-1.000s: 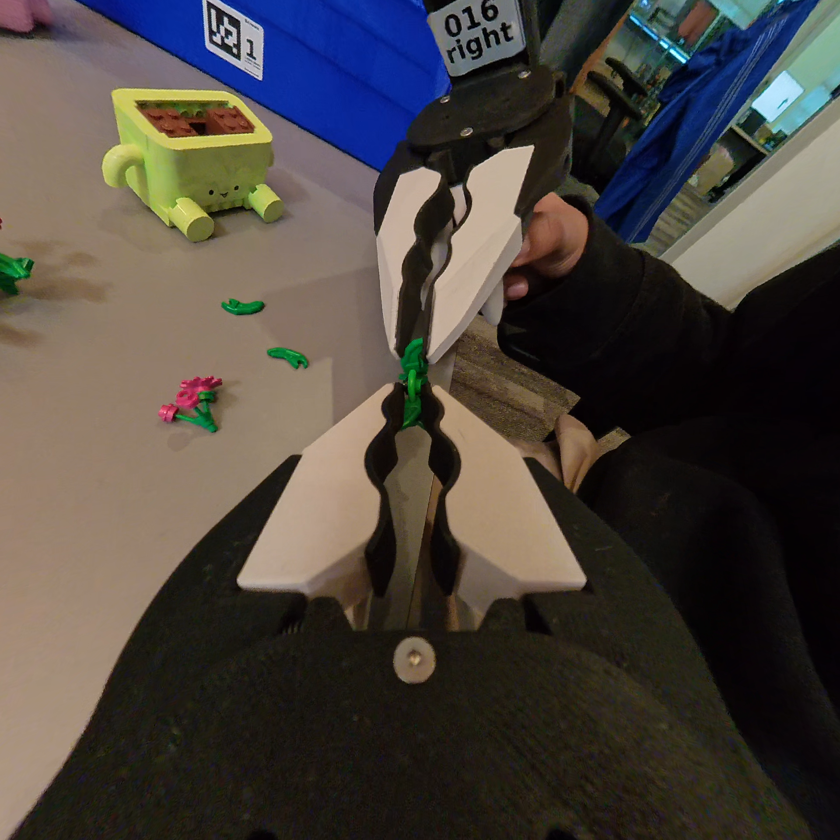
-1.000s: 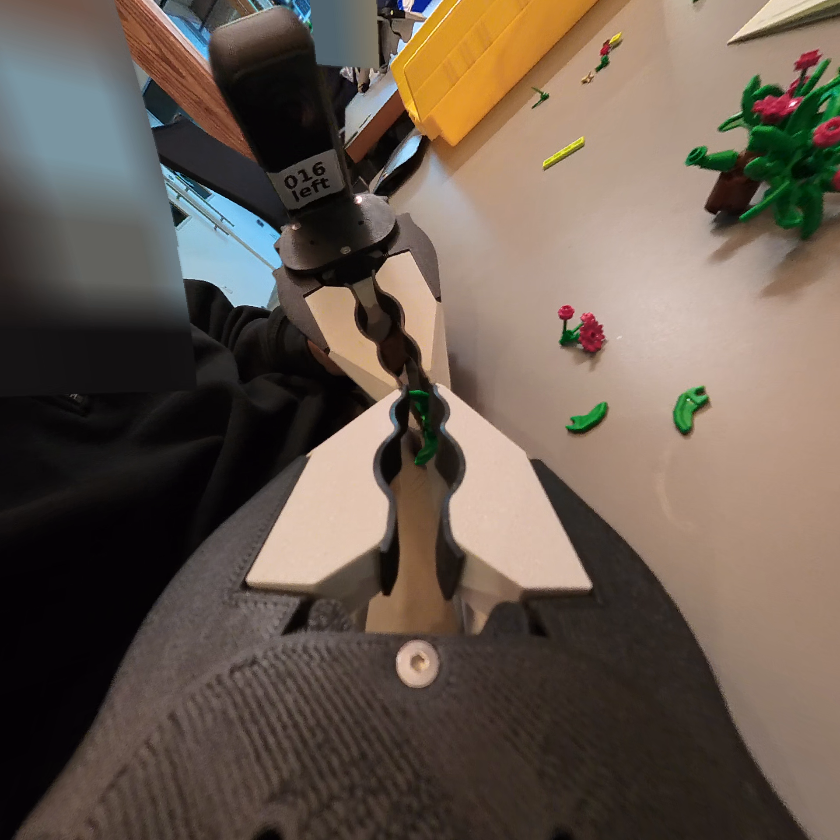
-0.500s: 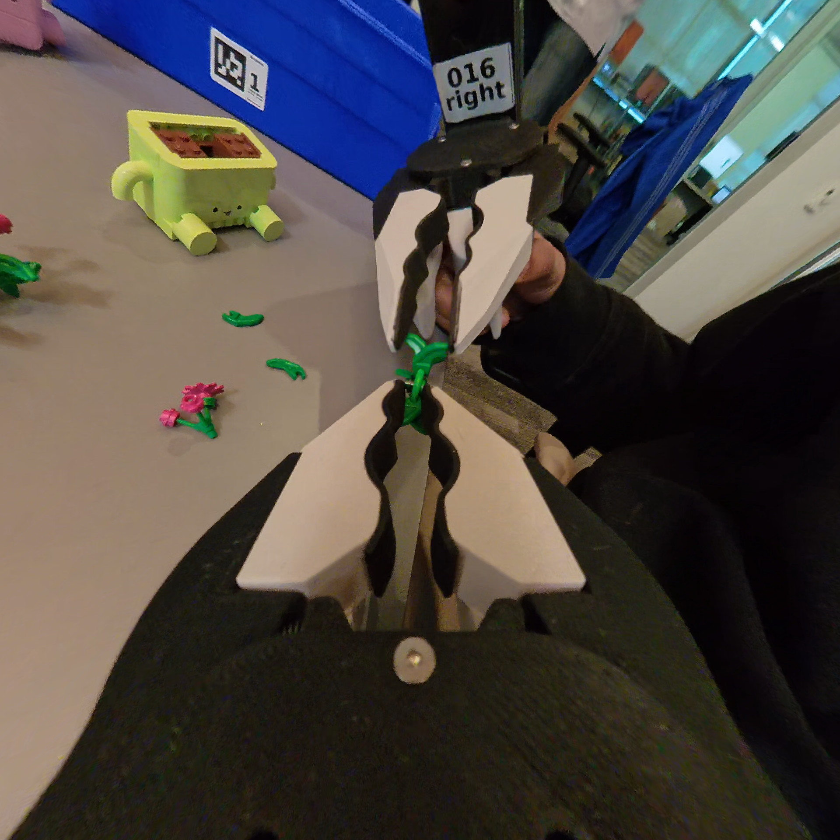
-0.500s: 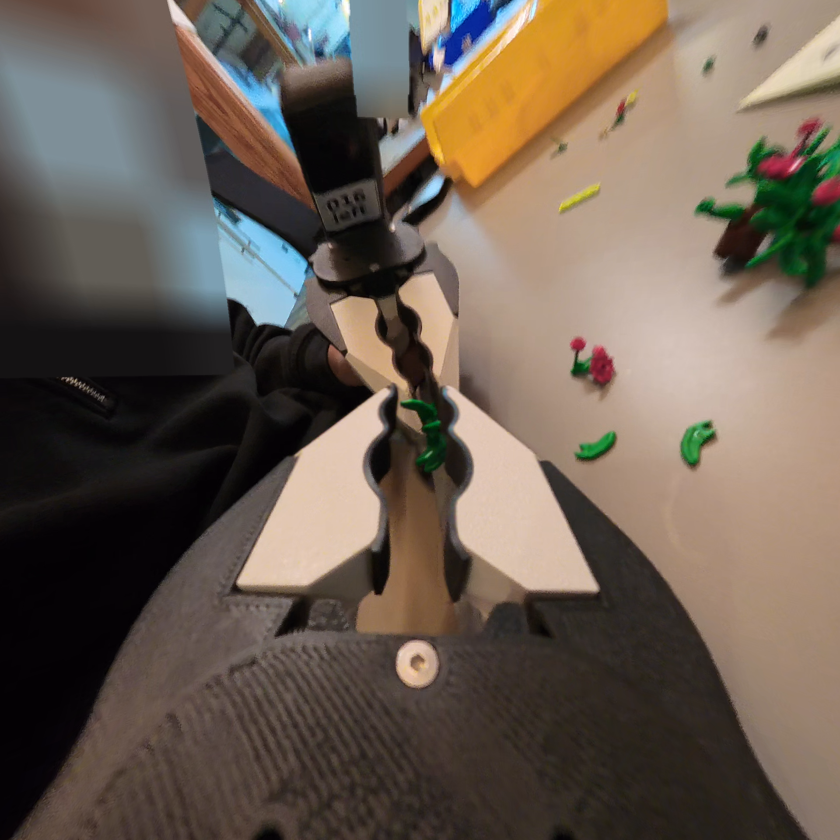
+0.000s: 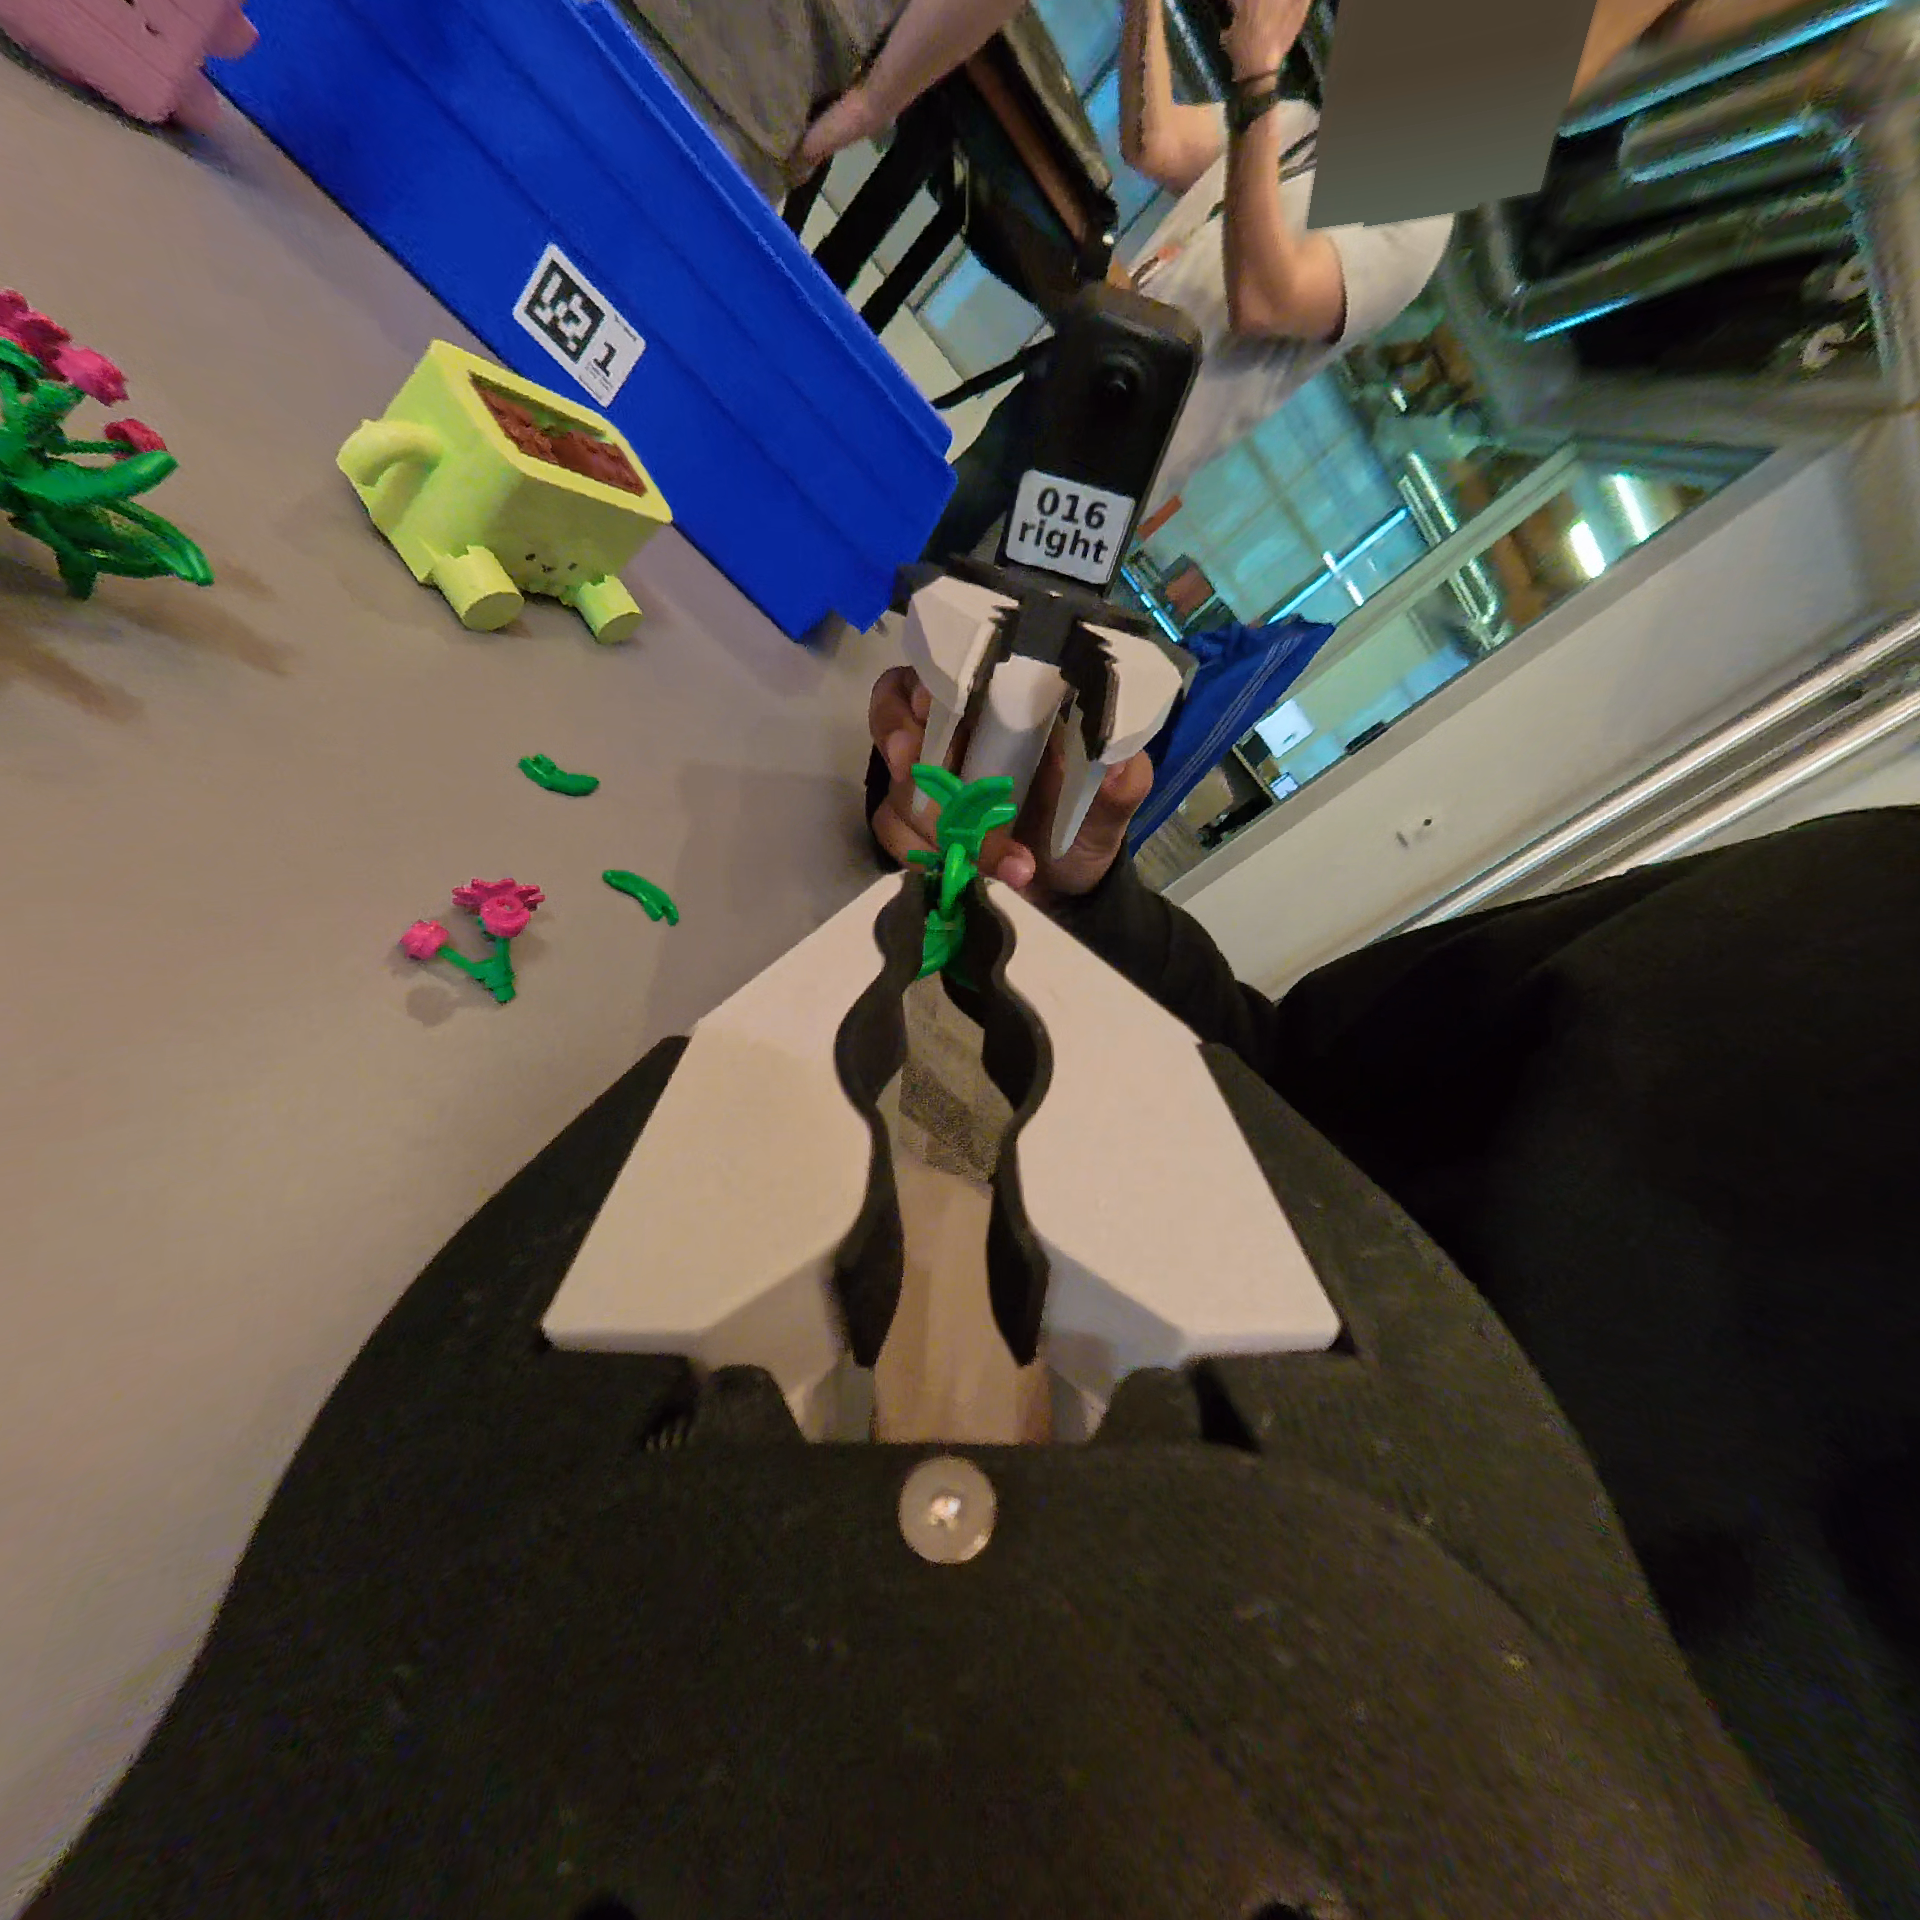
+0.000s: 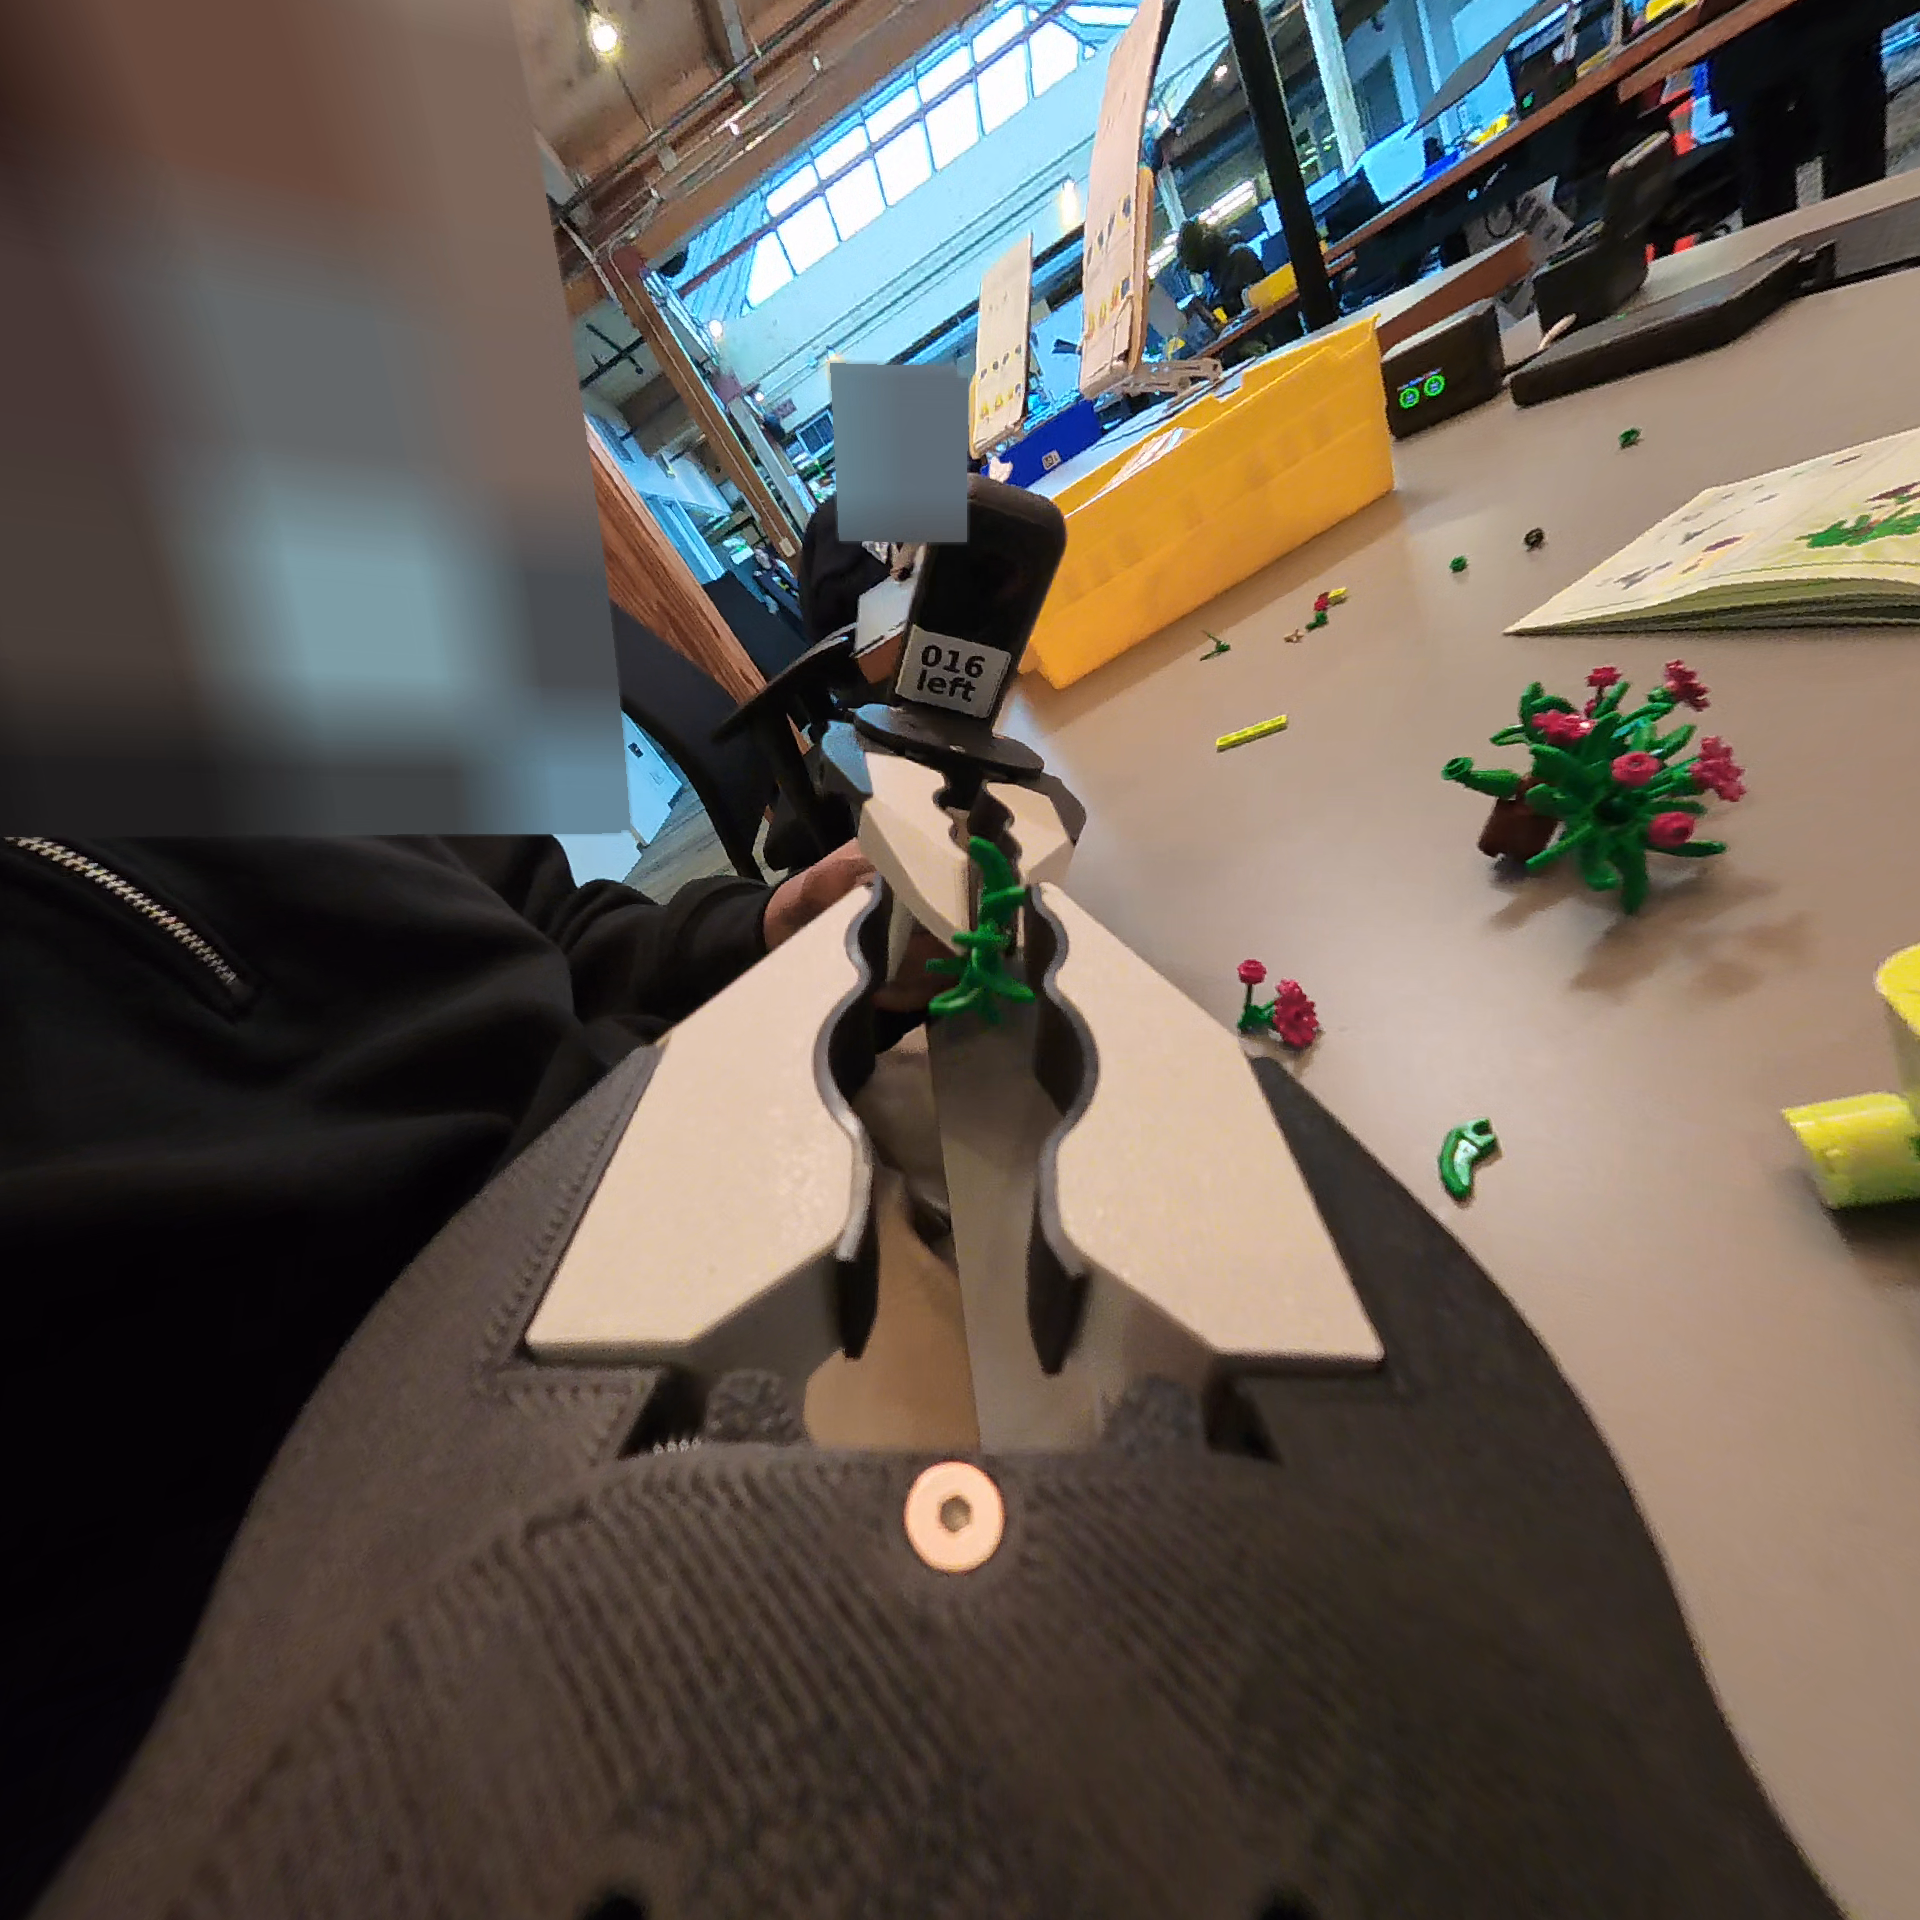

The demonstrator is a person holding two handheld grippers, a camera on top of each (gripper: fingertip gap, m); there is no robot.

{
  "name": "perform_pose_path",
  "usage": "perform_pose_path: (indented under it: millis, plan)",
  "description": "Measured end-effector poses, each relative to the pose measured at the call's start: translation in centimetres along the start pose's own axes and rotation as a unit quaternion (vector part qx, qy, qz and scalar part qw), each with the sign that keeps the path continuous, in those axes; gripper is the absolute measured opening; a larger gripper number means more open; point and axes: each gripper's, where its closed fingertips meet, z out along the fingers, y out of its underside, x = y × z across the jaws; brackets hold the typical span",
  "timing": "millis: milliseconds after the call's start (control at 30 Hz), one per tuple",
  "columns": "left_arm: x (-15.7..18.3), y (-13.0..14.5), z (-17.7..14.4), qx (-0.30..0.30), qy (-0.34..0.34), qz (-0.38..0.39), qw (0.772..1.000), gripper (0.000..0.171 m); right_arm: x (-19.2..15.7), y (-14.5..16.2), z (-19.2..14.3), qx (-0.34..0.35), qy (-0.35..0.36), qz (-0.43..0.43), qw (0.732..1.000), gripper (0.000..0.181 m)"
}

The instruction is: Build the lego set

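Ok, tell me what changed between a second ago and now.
The right gripper let go of the green stem and backed away; its fingers now stand open and apart from it. The left gripper stays shut on the stem, whose leafy top now stands free. The loose flower sprig and green leaves on the table lie as before.

Each wrist camera looks close along its own tool, facing the other — both share the green stem (image 5: 951, 883) (image 6: 985, 945) and nearby surface (image 5: 208, 1039) (image 6: 1558, 1039).
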Motion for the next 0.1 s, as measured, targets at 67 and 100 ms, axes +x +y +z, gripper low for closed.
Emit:
perform_pose_path:
  millis: [67, 100]
  plan:
    - [0.06, -0.1, -0.05, 0.003, 0.005, -0.004, 1.0, 0.005, 0.05, 0.2, 0.15, -0.007, 0.005, -0.004, 1.0, 0.023]
    - [0.09, -0.14, -0.07, 0.004, 0.008, -0.007, 1.0, 0.006, 0.07, 0.33, 0.25, -0.011, 0.006, -0.004, 1.0, 0.023]
